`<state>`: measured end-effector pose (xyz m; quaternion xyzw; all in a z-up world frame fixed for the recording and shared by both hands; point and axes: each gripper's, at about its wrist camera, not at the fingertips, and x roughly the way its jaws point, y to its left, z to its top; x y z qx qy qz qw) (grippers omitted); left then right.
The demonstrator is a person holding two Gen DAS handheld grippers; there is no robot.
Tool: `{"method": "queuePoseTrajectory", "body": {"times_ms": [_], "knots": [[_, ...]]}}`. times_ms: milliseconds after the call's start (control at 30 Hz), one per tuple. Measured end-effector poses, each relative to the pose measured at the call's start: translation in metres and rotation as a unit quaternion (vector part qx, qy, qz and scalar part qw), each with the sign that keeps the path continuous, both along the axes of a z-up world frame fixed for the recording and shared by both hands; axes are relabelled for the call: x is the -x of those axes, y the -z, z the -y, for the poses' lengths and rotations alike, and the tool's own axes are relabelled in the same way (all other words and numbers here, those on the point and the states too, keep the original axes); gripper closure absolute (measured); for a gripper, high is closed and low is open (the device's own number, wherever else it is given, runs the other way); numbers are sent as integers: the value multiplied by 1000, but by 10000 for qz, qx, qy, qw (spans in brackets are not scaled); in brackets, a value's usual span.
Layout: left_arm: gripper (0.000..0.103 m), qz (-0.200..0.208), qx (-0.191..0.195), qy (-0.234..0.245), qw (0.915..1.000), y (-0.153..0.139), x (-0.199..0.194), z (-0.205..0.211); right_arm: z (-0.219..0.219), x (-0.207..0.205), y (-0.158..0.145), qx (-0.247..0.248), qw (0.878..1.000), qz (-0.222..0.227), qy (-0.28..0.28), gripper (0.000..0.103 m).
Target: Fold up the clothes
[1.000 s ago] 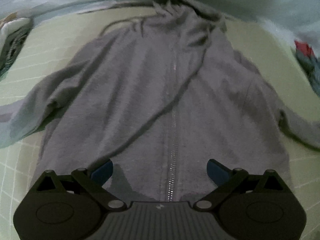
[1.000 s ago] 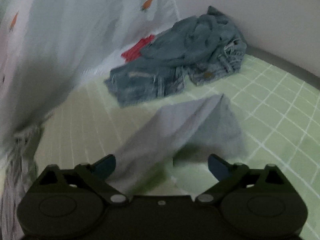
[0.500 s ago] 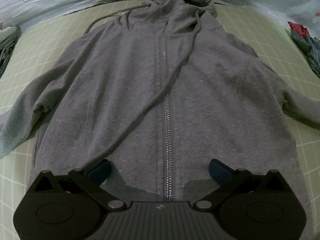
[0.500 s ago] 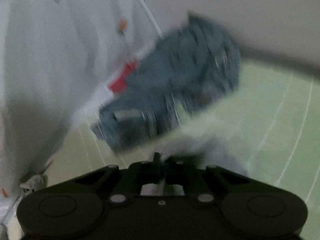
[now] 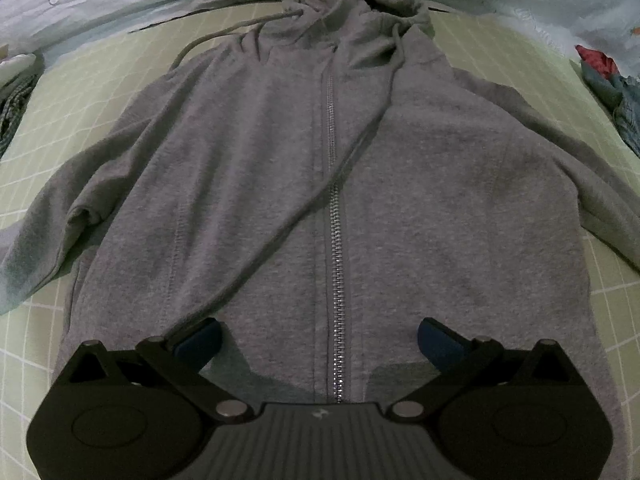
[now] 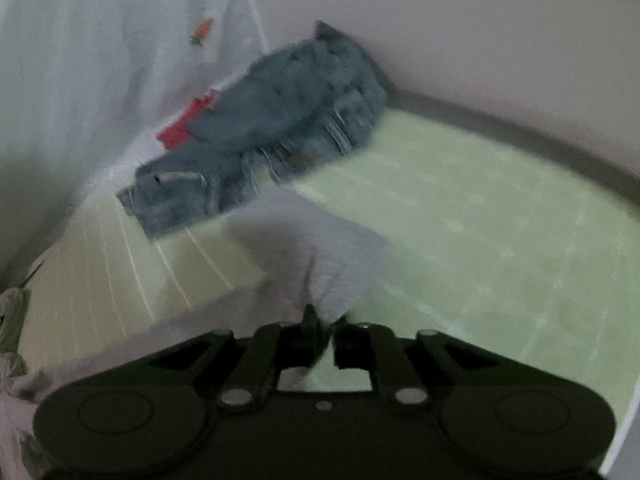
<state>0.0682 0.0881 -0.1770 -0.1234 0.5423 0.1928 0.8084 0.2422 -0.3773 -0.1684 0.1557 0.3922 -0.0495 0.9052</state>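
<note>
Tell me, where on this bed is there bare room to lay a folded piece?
Bare green sheet lies open between the sleeve pinched in the right gripper and the wall. The denim pile crowds the far corner. The grey hoodie fills the middle under the open left gripper.

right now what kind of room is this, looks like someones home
Probably a bedroom: a grey hoodie is spread on a bed with a green checked sheet, a heap of jeans lies by the wall, and the right gripper pinches a sleeve.
</note>
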Motion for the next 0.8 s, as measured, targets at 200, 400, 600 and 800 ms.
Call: {"method": "queuePoseTrajectory", "body": {"times_ms": [200, 400, 600, 800], "knots": [[0, -4, 4, 13, 10000, -1, -2, -3, 14, 19, -10, -154, 9981, 518, 301, 64], [0, -29, 12, 2, 10000, -1, -3, -3, 51, 11, 3, -1243, 9858, 574, 971, 56], [0, -54, 18, -30, 10000, -1, -5, -2, 65, -14, 14, -1879, 9742, 615, 1084, 43], [0, -54, 18, -30, 10000, 0, -5, -2, 72, -40, 30, -2453, 9607, 361, 1248, 36]]}}
